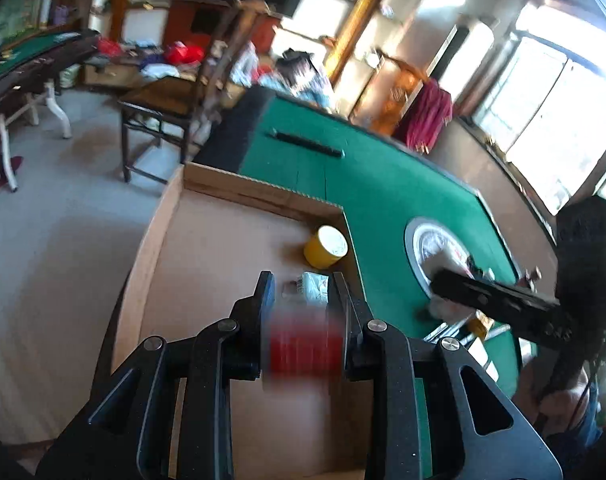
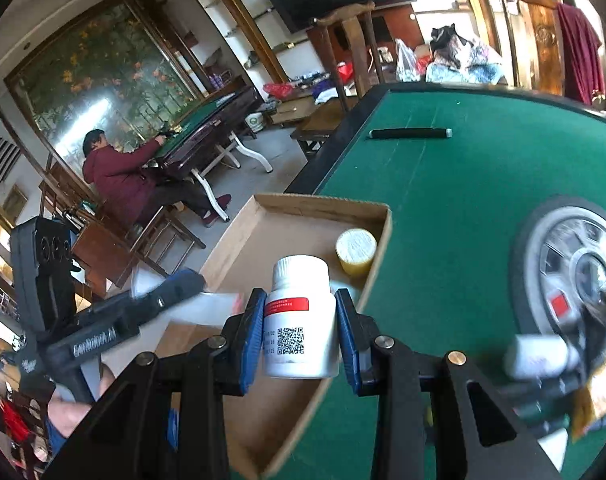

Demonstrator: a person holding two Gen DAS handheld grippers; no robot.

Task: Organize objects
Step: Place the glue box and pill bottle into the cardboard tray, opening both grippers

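My right gripper (image 2: 299, 300) is shut on a white bottle (image 2: 299, 320) with a red label band and a QR code. It holds the bottle upright over the right edge of a shallow cardboard tray (image 2: 239, 236). My left gripper (image 1: 303, 292) is shut on a blurred white and red item (image 1: 303, 344) above the same tray (image 1: 207, 248). A yellow jar with a white lid (image 1: 326, 246) stands in the tray's far right corner, and a pale blue packet (image 1: 314, 286) lies just in front of it. Each gripper shows in the other's view: the left (image 2: 183, 284) and the right (image 1: 441, 280).
The tray sits at the left edge of a green felt table (image 2: 483, 184) with a round hub (image 2: 575, 272) in its middle. A black stick (image 2: 409, 133) lies at the far side. A white box (image 2: 539, 354) and a yellow packet (image 2: 599, 392) lie near right. A person (image 2: 115, 176) sits at another table.
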